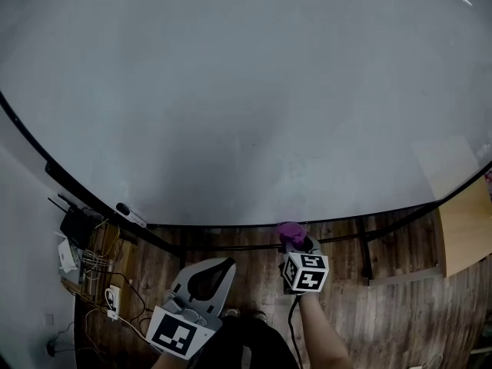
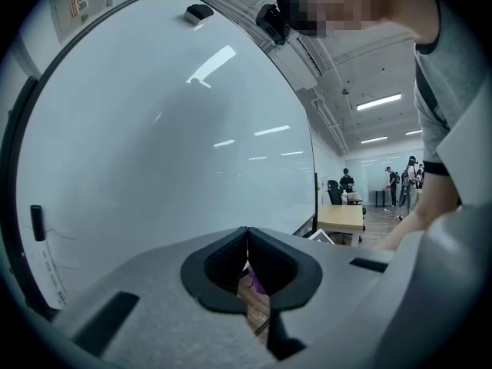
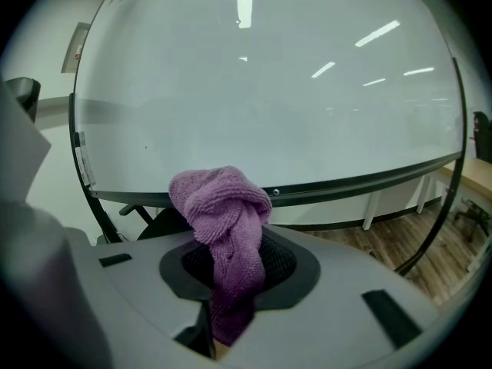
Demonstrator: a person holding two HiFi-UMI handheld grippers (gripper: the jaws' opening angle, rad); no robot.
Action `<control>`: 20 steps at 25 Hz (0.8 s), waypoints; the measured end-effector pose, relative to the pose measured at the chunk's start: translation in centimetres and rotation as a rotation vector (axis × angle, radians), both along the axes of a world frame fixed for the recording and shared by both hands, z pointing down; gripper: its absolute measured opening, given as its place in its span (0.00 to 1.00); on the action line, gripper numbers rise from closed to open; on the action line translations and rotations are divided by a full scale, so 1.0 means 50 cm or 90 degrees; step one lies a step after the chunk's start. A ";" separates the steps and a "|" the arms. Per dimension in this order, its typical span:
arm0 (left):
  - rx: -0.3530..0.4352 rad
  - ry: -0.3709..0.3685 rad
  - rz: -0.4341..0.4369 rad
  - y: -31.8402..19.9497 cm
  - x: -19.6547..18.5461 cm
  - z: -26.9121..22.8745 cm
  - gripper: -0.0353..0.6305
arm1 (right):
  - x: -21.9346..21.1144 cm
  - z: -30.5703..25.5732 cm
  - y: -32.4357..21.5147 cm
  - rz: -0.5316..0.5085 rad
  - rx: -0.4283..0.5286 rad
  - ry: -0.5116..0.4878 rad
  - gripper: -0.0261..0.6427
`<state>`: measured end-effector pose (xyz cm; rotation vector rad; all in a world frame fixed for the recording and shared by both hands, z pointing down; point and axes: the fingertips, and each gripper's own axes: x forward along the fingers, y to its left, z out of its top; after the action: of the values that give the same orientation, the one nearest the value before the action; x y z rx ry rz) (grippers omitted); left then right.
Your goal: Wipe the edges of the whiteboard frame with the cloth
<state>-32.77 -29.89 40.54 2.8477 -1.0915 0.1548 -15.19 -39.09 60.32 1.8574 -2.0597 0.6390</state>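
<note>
The right tool [image 1: 295,244] clamps a bunched purple cloth [image 1: 289,231] between its jaws, just below the bottom edge of the whiteboard frame [image 1: 231,226]. The left tool [image 1: 218,272], jaws together and empty, hangs nearer, to the left.

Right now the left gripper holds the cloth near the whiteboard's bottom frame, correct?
No: the right gripper holds the cloth, as the right gripper view shows. The left gripper is shut on nothing. The cloth is near the bottom frame.
</note>
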 end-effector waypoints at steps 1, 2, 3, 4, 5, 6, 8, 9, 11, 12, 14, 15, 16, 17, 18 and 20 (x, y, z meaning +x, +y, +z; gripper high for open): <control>0.000 0.001 0.002 0.000 -0.003 -0.001 0.08 | 0.001 -0.001 0.001 0.002 -0.001 0.003 0.18; 0.000 0.001 0.003 0.000 -0.005 -0.001 0.08 | 0.002 -0.003 0.001 0.003 0.000 0.005 0.18; -0.001 0.001 0.002 -0.001 -0.007 0.000 0.08 | 0.002 -0.004 0.000 0.004 0.001 0.004 0.18; -0.001 0.002 0.000 -0.001 -0.006 0.001 0.08 | 0.001 -0.004 0.000 0.003 0.001 0.002 0.18; -0.001 0.002 -0.003 -0.002 -0.003 0.002 0.08 | 0.001 -0.004 0.000 0.000 0.002 -0.001 0.18; -0.001 0.003 -0.006 -0.002 0.002 0.003 0.08 | 0.002 -0.003 0.001 -0.006 0.002 -0.004 0.18; 0.000 0.003 -0.016 -0.005 0.019 0.004 0.08 | 0.003 -0.002 -0.002 -0.024 0.004 -0.006 0.18; 0.002 0.002 -0.023 -0.006 0.028 0.004 0.08 | 0.003 -0.002 -0.004 -0.035 0.006 -0.007 0.18; 0.005 0.003 -0.043 -0.006 0.048 0.005 0.08 | 0.003 0.000 -0.003 -0.060 0.010 -0.011 0.18; 0.005 0.006 -0.056 -0.006 0.059 0.006 0.08 | 0.005 0.002 -0.004 -0.072 0.013 -0.013 0.18; 0.006 0.014 -0.081 -0.004 0.084 0.010 0.08 | 0.012 0.002 -0.009 -0.097 0.016 -0.014 0.18; 0.006 0.018 -0.092 -0.002 0.097 0.014 0.08 | 0.015 0.002 -0.011 -0.109 0.016 -0.014 0.18; 0.005 0.019 -0.099 0.001 0.110 0.017 0.08 | 0.018 0.002 -0.012 -0.120 0.016 -0.015 0.18; 0.004 0.016 -0.103 0.004 0.123 0.022 0.08 | 0.021 0.003 -0.012 -0.128 0.015 -0.018 0.18; 0.003 0.010 -0.104 0.008 0.135 0.025 0.08 | 0.025 0.004 -0.012 -0.132 0.015 -0.021 0.18; 0.002 0.002 -0.103 0.011 0.160 0.030 0.08 | 0.042 0.004 -0.011 -0.132 0.016 -0.025 0.18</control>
<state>-24.77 -29.32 42.03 2.7454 -1.3152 0.1365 -13.09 -39.64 60.54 1.6270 -2.2568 0.6027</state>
